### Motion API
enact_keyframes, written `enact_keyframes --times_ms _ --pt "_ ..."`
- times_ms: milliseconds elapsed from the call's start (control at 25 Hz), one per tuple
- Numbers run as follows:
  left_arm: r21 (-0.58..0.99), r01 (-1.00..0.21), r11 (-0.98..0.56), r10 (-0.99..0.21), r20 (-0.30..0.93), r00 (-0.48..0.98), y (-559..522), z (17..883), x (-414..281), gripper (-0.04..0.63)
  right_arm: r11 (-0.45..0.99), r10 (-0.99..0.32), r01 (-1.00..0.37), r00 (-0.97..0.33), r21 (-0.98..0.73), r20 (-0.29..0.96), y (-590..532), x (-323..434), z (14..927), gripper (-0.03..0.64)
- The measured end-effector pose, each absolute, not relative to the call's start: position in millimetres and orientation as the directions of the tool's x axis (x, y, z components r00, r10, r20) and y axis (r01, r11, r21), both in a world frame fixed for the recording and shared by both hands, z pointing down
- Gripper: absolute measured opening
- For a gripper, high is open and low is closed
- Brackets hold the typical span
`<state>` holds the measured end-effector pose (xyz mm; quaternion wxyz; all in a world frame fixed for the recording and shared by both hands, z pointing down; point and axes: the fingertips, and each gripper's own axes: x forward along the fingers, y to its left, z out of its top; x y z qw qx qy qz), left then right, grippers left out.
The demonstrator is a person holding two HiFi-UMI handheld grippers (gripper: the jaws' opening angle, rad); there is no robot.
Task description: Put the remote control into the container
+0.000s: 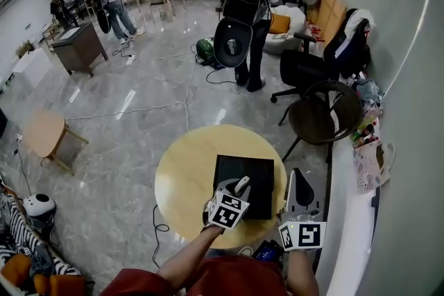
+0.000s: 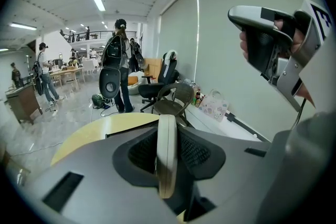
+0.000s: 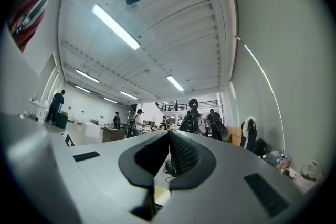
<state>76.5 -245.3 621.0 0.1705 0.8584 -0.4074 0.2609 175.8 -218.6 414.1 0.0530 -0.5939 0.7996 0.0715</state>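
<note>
A flat black container (image 1: 260, 173) lies on the round yellow table (image 1: 182, 177). My left gripper (image 1: 236, 189) hovers over the container's near edge, shut on a slim white remote control (image 1: 241, 184). In the left gripper view the remote control (image 2: 166, 165) stands edge-on between the dark pads of the left gripper (image 2: 169, 128), with the container's rim (image 2: 131, 127) and the table (image 2: 89, 136) beyond. My right gripper (image 1: 297, 178) is off the table's right edge, pointing up. Its jaws meet with nothing between them in the right gripper view (image 3: 169, 134). It also shows at the upper right as the right gripper (image 2: 273, 44).
A brown chair (image 1: 322, 114) stands just beyond the table on the right, beside a white ledge (image 1: 343, 218) along the wall. A person with a backpack (image 1: 246, 3) stands farther off. A small wooden side table (image 1: 45, 135) is on the left, and cables cross the floor.
</note>
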Motion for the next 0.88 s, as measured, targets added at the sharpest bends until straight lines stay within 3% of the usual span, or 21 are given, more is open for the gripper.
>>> enact_keyframes --times_ms 880 --pt "0.075 -0.742 -0.666 -0.442 0.762 0.473 -238 703 79 0.110 0.272 -0.949 -0.960 -0.278 0.062 -0.150 -222 178 416 0.023"
